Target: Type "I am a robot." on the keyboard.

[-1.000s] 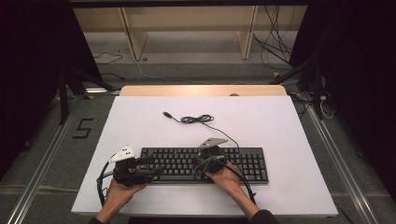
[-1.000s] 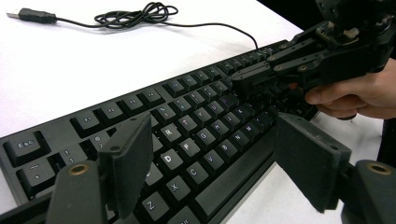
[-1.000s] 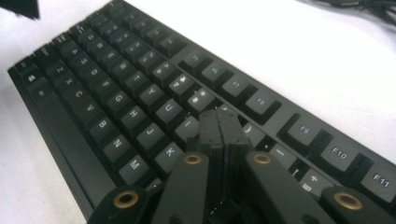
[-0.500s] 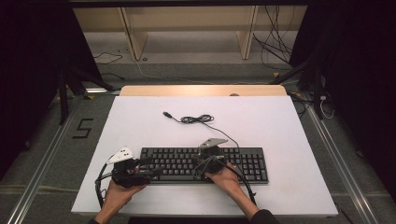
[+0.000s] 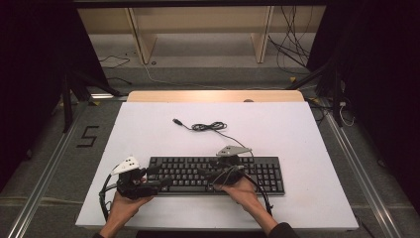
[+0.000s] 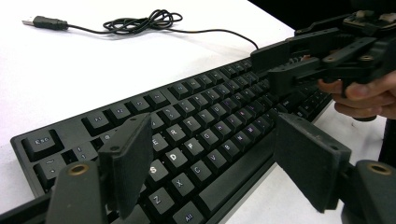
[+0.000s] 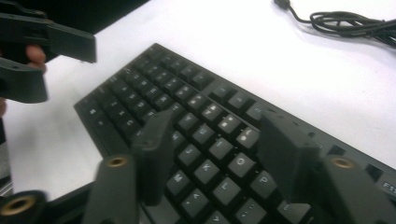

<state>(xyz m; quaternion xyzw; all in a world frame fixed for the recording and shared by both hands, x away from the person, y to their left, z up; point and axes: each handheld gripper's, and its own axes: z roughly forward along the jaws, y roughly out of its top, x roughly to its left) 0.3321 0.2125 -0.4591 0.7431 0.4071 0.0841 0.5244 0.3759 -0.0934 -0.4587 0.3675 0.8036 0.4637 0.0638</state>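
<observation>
Hovering over the keyboard (image 5: 218,174), right tool (image 7: 212,140) just spread open, empty; left tool (image 6: 210,158) open too.

My left gripper (image 6: 212,163) hangs jaws apart over the black keyboard (image 6: 187,135) (cable (image 6: 140,21) coiled behind) on the white desk (image 6: 70,74).

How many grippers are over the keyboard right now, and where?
2. The left gripper is over the keyboard's left end, jaws open. The right gripper is over the middle keys, jaws open, having just been opening with nothing between them.
</observation>
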